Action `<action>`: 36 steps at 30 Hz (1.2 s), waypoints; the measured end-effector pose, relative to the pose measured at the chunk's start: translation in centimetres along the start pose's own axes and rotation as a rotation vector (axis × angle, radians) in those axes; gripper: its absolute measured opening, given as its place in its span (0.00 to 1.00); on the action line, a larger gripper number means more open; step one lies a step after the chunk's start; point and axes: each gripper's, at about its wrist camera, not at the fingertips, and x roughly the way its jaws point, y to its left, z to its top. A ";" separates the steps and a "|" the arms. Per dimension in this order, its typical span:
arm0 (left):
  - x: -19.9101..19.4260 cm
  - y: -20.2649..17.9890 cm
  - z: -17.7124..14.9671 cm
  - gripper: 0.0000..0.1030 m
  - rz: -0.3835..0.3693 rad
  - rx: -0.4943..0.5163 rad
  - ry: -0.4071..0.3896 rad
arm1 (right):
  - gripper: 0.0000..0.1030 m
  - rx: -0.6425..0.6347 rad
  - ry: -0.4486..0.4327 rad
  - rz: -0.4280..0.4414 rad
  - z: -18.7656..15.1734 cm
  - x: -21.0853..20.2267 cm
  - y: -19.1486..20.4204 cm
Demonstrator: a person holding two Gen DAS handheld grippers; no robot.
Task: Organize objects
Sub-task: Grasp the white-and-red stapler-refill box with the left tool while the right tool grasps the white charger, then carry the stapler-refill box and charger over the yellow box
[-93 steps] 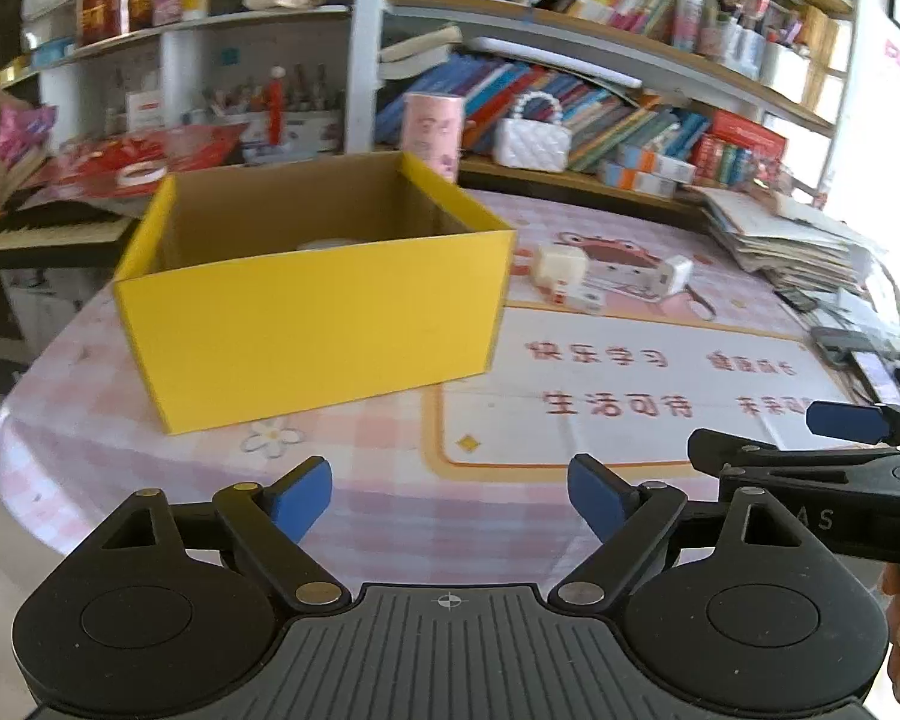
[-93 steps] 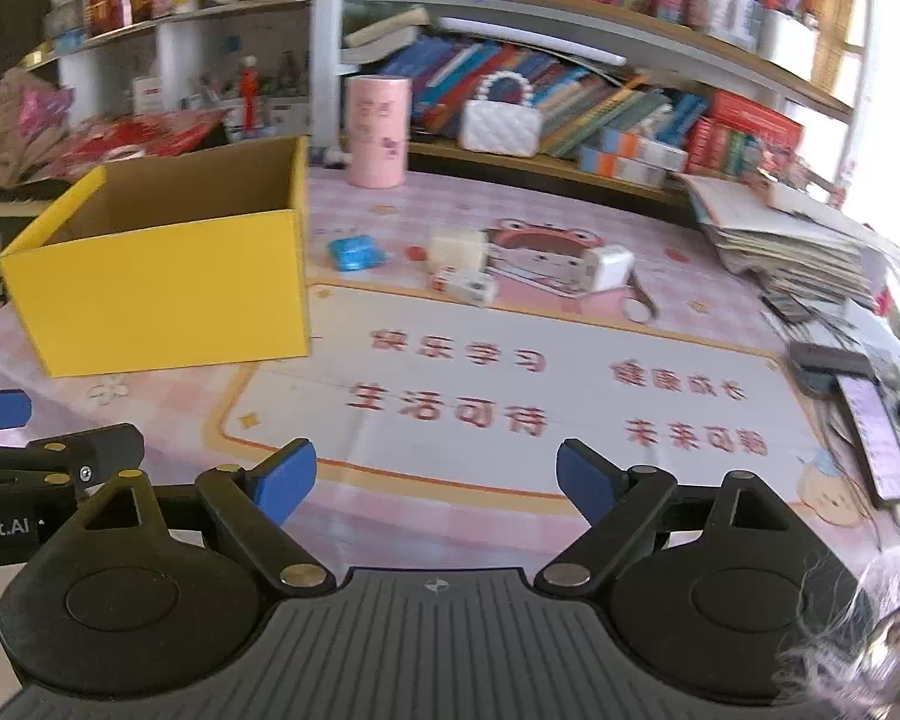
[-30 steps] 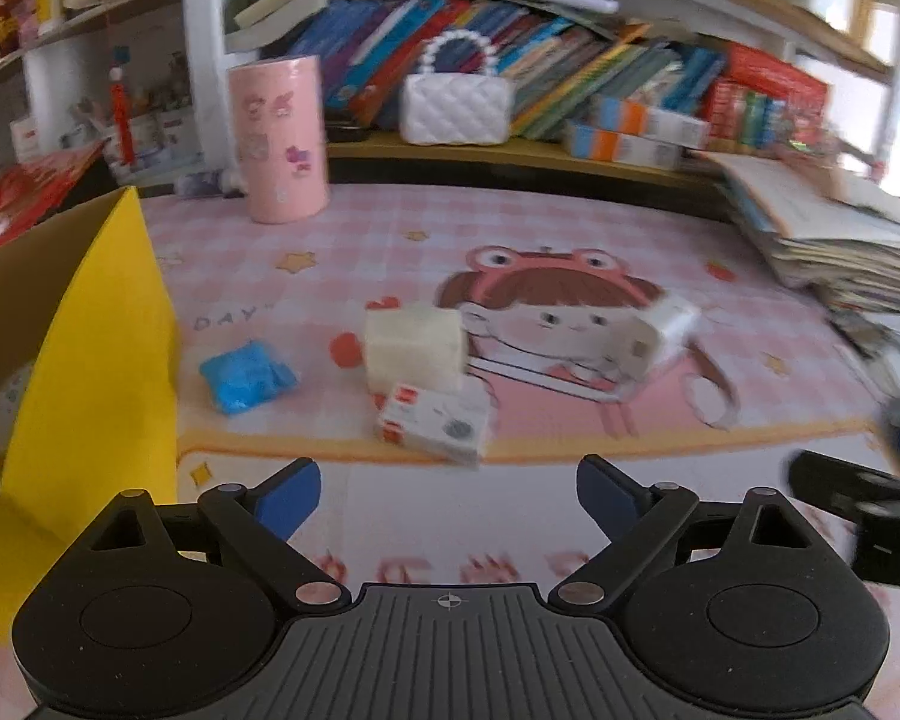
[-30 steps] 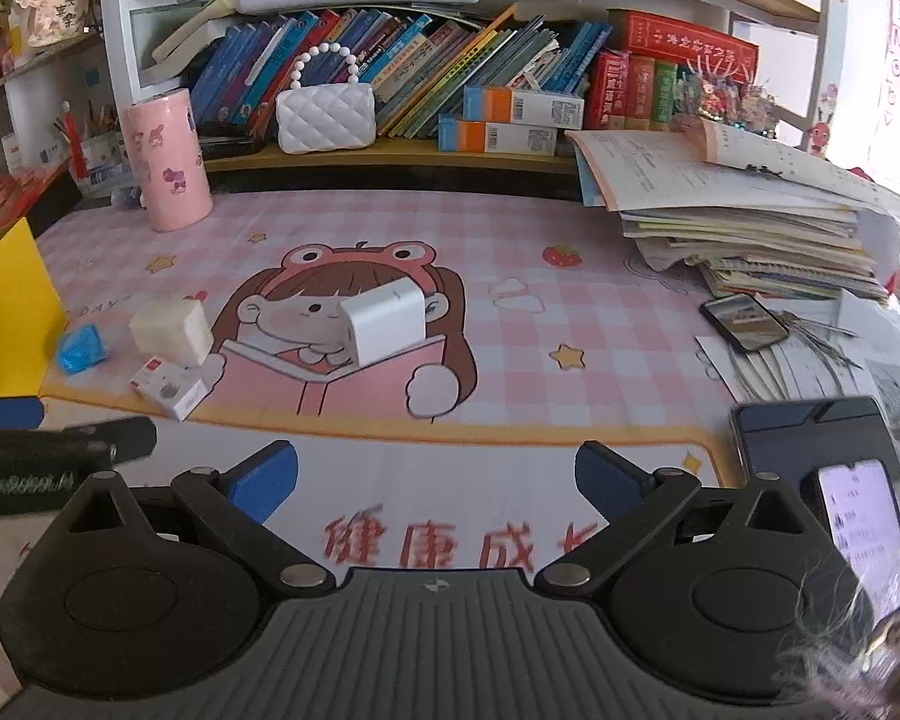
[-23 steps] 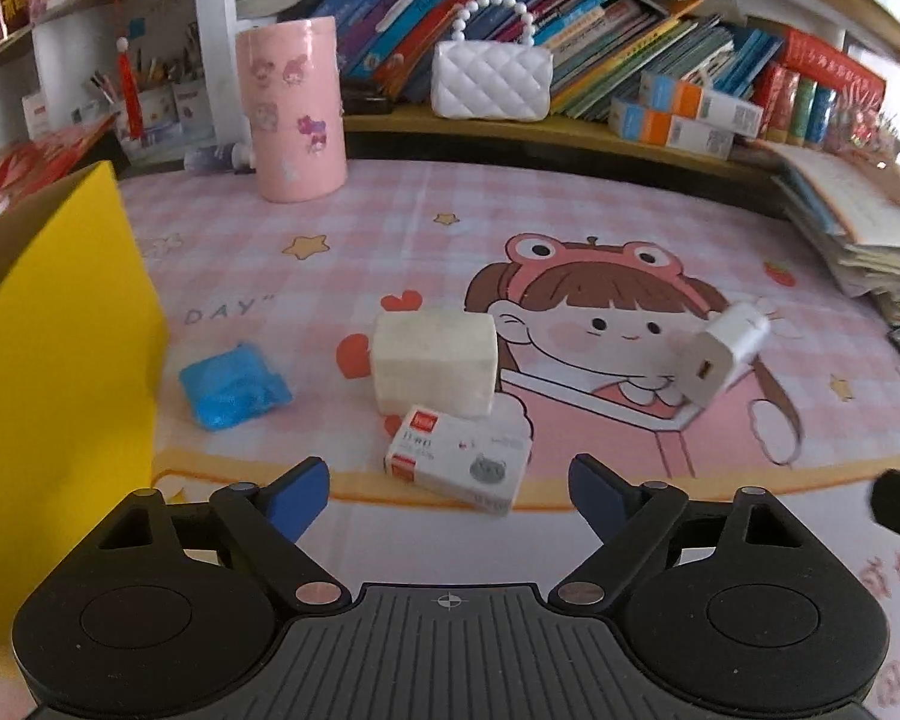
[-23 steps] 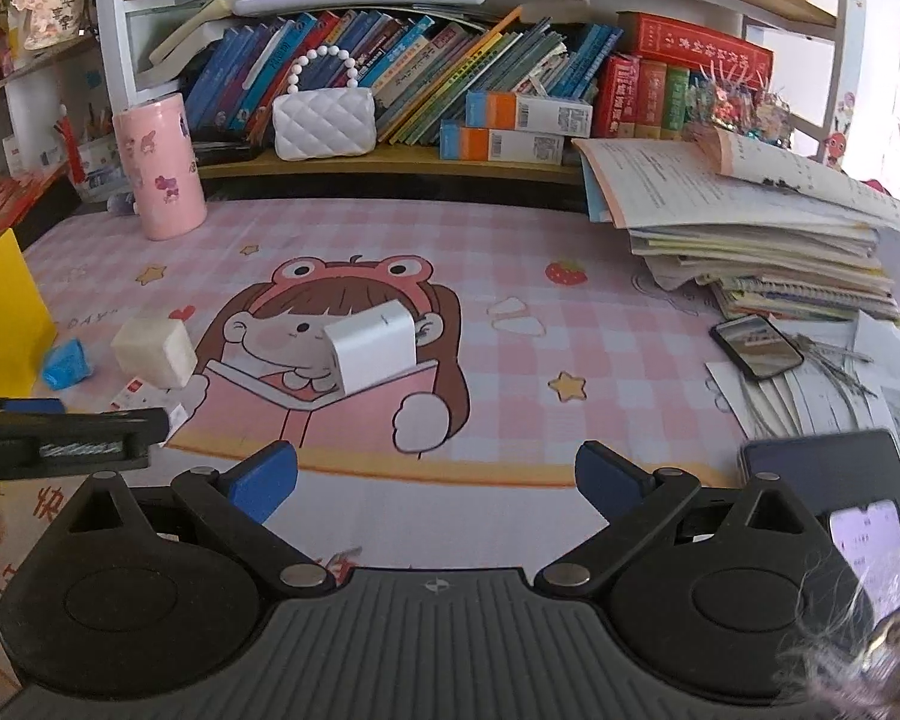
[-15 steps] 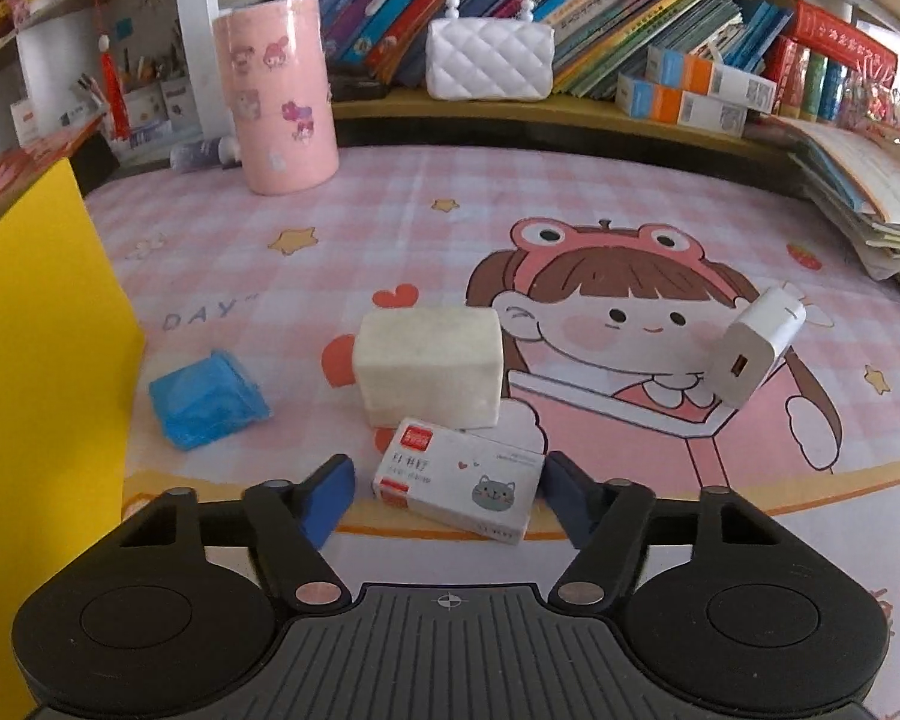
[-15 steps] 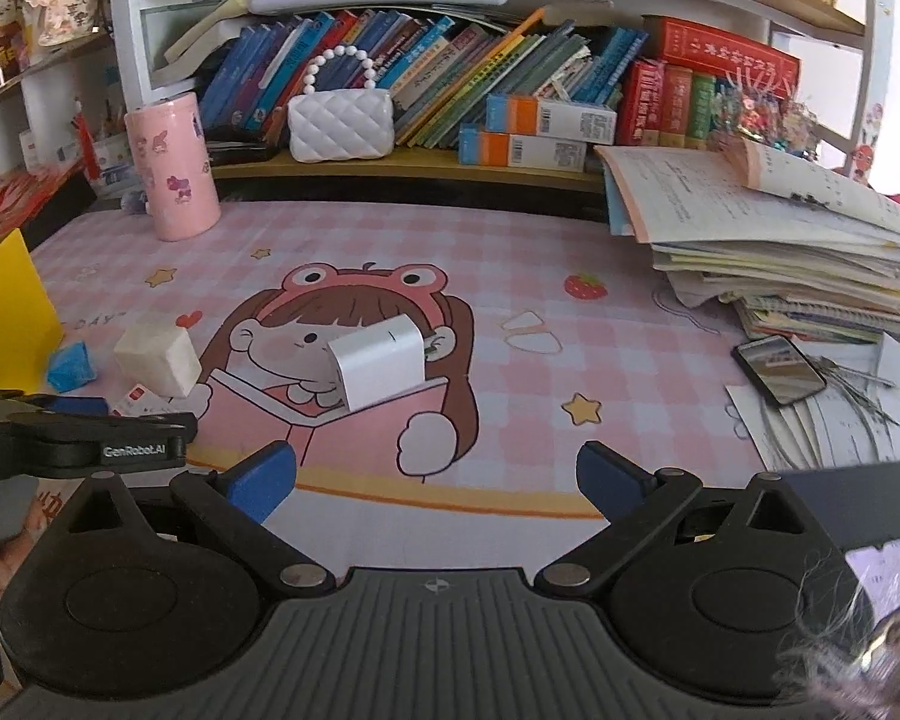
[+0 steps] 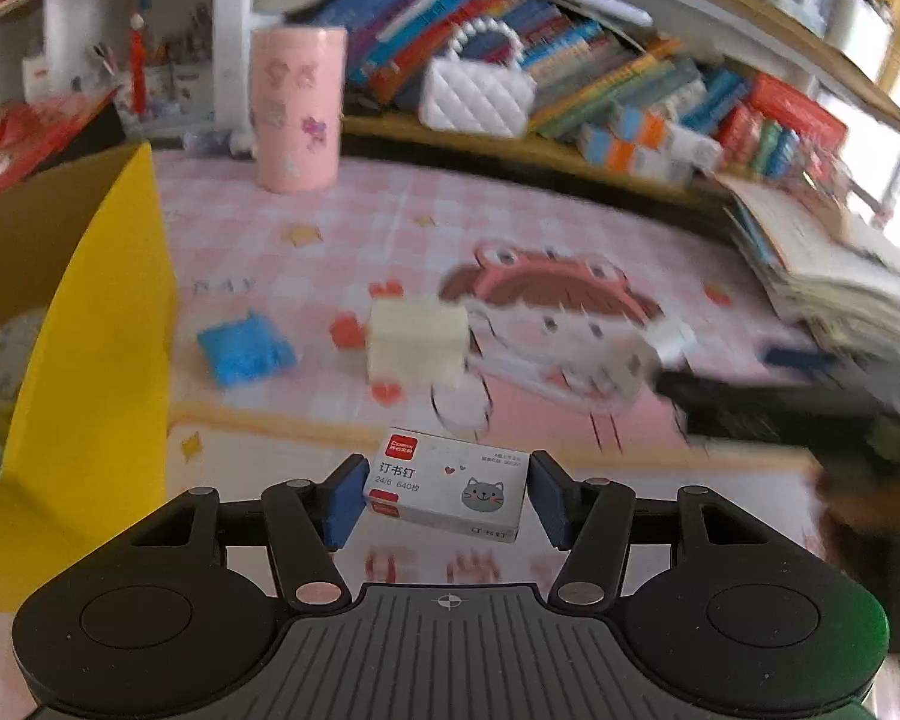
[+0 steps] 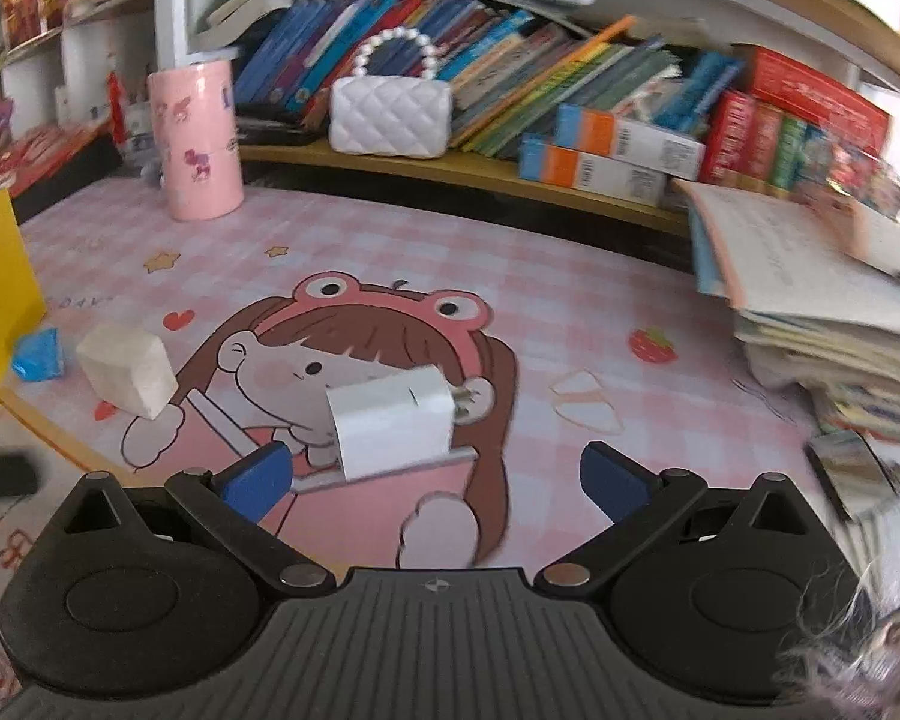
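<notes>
left gripper (image 9: 444, 495) fingers grasping small white cardboard staple box (image 9: 448, 492), long axis crosswise | right gripper (image 10: 432, 477) fingers released

**Staple box gripped, charger approached**

Your left hand-held gripper (image 9: 445, 498) now has its blue pads pressed on both ends of the staple box (image 9: 447, 485), which lay loose on the table a second ago in front of wide-open jaws. Your right hand-held gripper (image 10: 431, 475) has moved in on the white charger (image 10: 392, 427), now just ahead of its open jaws.
</notes>
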 end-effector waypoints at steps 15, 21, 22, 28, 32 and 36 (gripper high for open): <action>-4.2 1.4 -2.0 0.55 0.012 -0.010 -0.019 | 0.71 -0.050 0.021 0.126 0.1 5.4 -0.1; -5.2 1.8 -2.5 0.55 -0.003 -0.003 -0.043 | 0.62 -0.049 0.022 0.114 -0.1 3.3 0.6; -5.3 1.8 -2.6 0.55 -0.007 -0.004 -0.045 | 0.61 -0.041 0.022 0.115 -0.2 2.7 0.8; -6.2 2.7 -3.5 0.55 -0.031 -0.020 -0.055 | 0.52 0.064 0.045 0.104 -1.8 -1.8 2.1; -7.1 3.4 -3.8 0.55 -0.052 -0.025 -0.078 | 0.52 0.060 0.030 0.099 -3.0 -4.9 3.6; -8.1 4.2 -4.2 0.55 -0.072 -0.025 -0.102 | 0.52 0.074 0.003 0.089 -3.5 -7.7 4.8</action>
